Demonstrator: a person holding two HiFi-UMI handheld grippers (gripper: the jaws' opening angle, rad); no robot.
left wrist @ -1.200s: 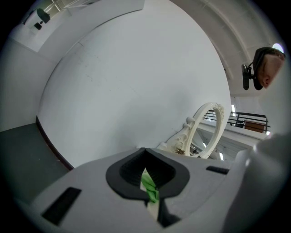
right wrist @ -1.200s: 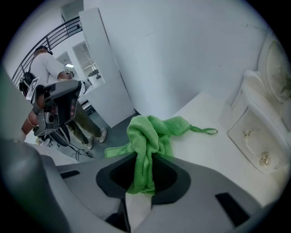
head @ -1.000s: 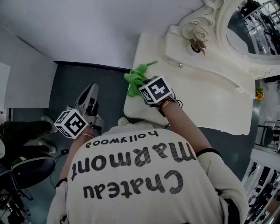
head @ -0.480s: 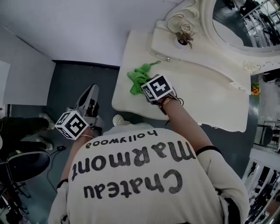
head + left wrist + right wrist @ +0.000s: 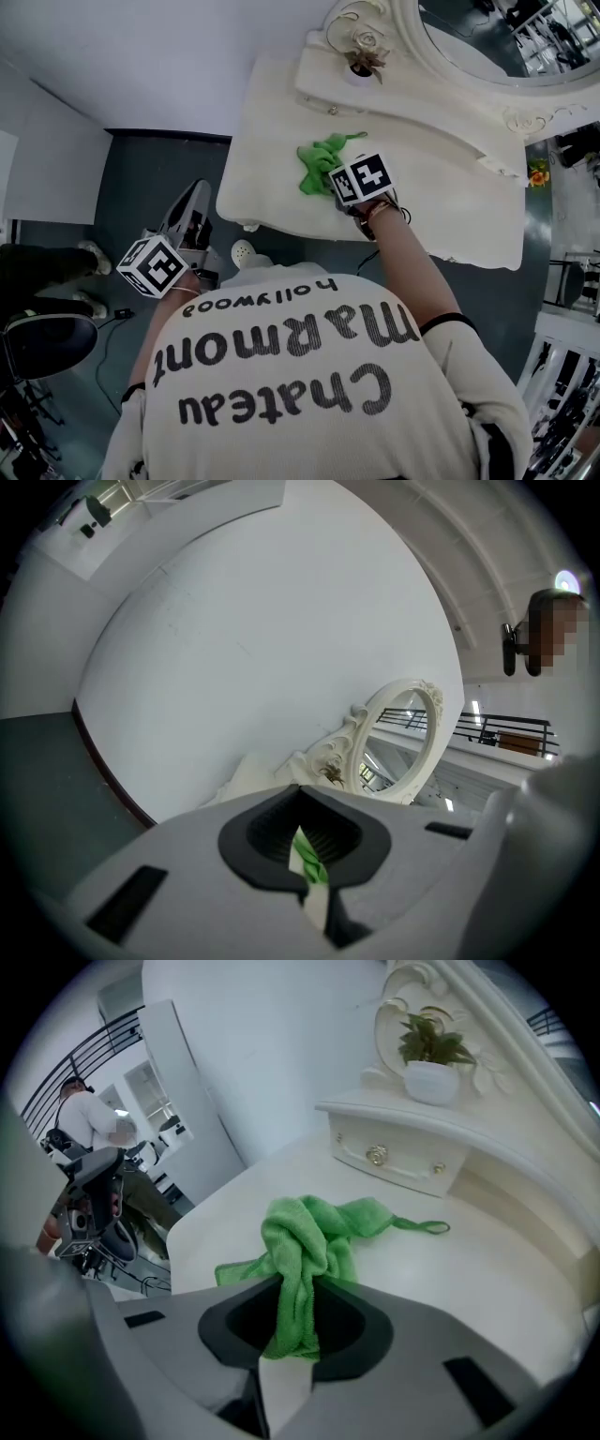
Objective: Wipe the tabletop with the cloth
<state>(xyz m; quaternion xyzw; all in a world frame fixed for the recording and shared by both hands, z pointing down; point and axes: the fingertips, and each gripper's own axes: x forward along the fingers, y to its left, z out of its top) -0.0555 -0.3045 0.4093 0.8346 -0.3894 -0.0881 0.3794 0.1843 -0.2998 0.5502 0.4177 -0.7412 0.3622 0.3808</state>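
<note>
A green cloth (image 5: 321,161) lies bunched on the cream tabletop (image 5: 267,183). In the right gripper view the cloth (image 5: 309,1237) spreads over the tabletop (image 5: 459,1279), and one fold runs down into the jaws. My right gripper (image 5: 291,1326) is shut on that fold; in the head view it (image 5: 347,183) sits at the cloth's right end. My left gripper (image 5: 187,214) hangs off the table over the dark floor, to the left of the table's front edge. Its jaws (image 5: 305,850) are shut and hold nothing; a sliver of the distant cloth shows through the slit.
A raised shelf with a small drawer (image 5: 398,1155) runs along the back of the table, carrying a potted plant (image 5: 429,1071). An ornate oval mirror (image 5: 487,42) stands behind it. A black stool (image 5: 47,342) is on the floor at left. A person (image 5: 89,1119) stands far off.
My right gripper has dragged the green cloth rightward from the table's left front edge toward its middle. The left gripper has stayed where it was.
</note>
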